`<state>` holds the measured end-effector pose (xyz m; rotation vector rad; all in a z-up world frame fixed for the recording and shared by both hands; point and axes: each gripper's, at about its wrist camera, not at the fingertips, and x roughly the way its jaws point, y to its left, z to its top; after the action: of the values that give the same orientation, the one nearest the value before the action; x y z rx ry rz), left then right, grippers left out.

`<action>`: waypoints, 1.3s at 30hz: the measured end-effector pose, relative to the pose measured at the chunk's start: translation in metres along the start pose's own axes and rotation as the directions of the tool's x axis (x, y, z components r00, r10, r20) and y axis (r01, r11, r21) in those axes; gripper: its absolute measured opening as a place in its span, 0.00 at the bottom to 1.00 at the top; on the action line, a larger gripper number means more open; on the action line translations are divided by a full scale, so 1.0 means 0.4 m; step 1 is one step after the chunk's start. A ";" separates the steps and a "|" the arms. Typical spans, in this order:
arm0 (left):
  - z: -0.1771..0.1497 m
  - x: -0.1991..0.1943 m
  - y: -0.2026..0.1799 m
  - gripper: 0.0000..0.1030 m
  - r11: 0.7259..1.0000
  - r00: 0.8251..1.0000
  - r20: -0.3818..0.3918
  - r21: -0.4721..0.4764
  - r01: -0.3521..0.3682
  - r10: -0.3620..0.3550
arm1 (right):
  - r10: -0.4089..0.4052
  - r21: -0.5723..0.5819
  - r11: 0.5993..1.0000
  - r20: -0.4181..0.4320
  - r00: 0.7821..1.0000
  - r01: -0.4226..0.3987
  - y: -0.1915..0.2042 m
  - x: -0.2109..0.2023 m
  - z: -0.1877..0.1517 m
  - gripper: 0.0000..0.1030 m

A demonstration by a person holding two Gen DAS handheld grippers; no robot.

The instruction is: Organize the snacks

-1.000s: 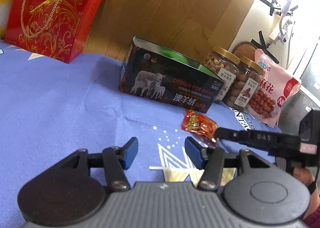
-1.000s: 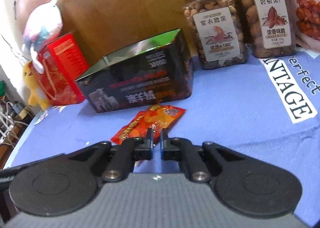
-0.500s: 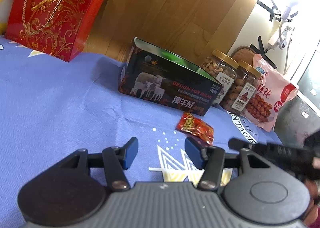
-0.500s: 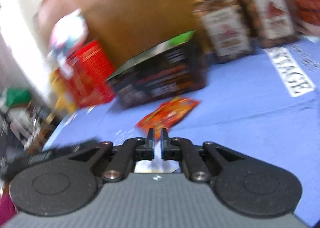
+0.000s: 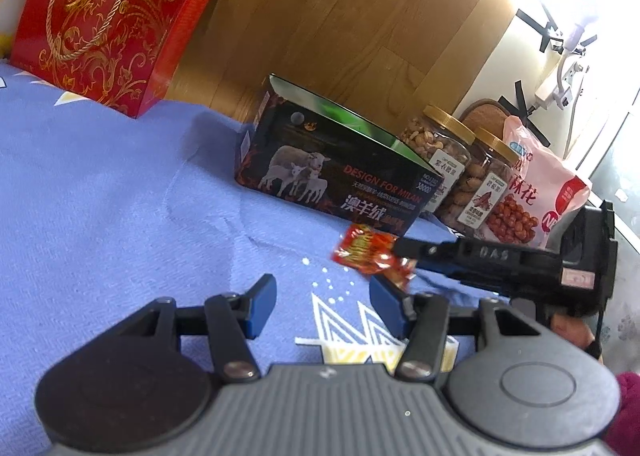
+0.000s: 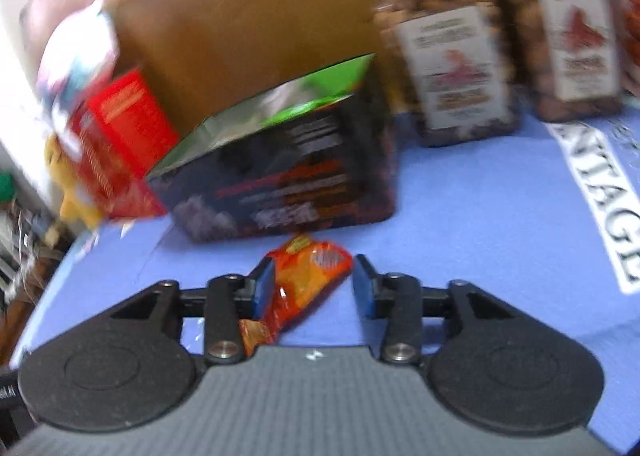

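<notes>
Reaching for the loose snack packet beside the dark box

Lying flat on the blue surface just in front of the dark box (image 6: 288, 176), the red-orange snack packet (image 6: 308, 276) sits between the spread fingers of the right gripper (image 6: 314, 284), whose jaws have just been opening; one blue pad is right at the packet's edge, the other clear of it, so nothing is pinched yet, probably a line-up for a grasp. The left gripper (image 5: 322, 306) hovers nearby with fingers spread and empty, likely waiting. The box's top is open, its inside hidden from both views. To the box's right stand two gold-lidded jars (image 5: 444, 152) full of nuts and a pink bag (image 5: 536, 192) of fried twists.
</notes>
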<state>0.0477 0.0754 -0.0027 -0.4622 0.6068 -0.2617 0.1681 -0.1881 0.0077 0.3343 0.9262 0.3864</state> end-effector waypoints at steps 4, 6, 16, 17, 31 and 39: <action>0.002 0.001 0.007 0.51 1.000 1.000 -0.004 -0.016 0.009 -0.009 | 0.098 -0.053 0.994 -0.027 0.995 -0.099 0.043 -0.007 -0.029 0.19; 0.003 0.002 0.010 0.51 1.000 1.000 -0.007 -0.026 0.017 -0.017 | 0.146 -0.070 0.986 -0.038 0.988 -0.149 0.060 -0.014 -0.044 0.17; -0.002 -0.013 -0.007 0.67 0.994 0.994 0.016 0.017 0.106 -0.107 | 0.352 -0.196 0.916 -0.020 0.936 -0.349 0.106 -0.063 -0.067 0.08; -0.003 -0.012 -0.010 0.67 0.992 0.992 0.011 0.026 0.123 -0.123 | 0.359 -0.186 0.916 -0.020 0.933 -0.357 0.104 -0.062 -0.065 0.08; 0.002 -0.009 0.004 0.67 0.995 0.995 0.006 -0.015 0.099 -0.099 | 0.332 -0.085 0.939 -0.027 0.943 -0.333 0.066 -0.057 -0.066 0.09; 0.006 -0.004 0.012 0.67 0.995 0.995 0.001 -0.035 0.096 -0.096 | 0.299 -0.097 0.948 -0.061 0.952 -0.303 0.074 -0.050 -0.072 0.22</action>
<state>0.0484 0.0811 -0.0027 -0.5262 0.5916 -0.3430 0.1284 -0.1679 0.0189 0.3727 0.8973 0.7242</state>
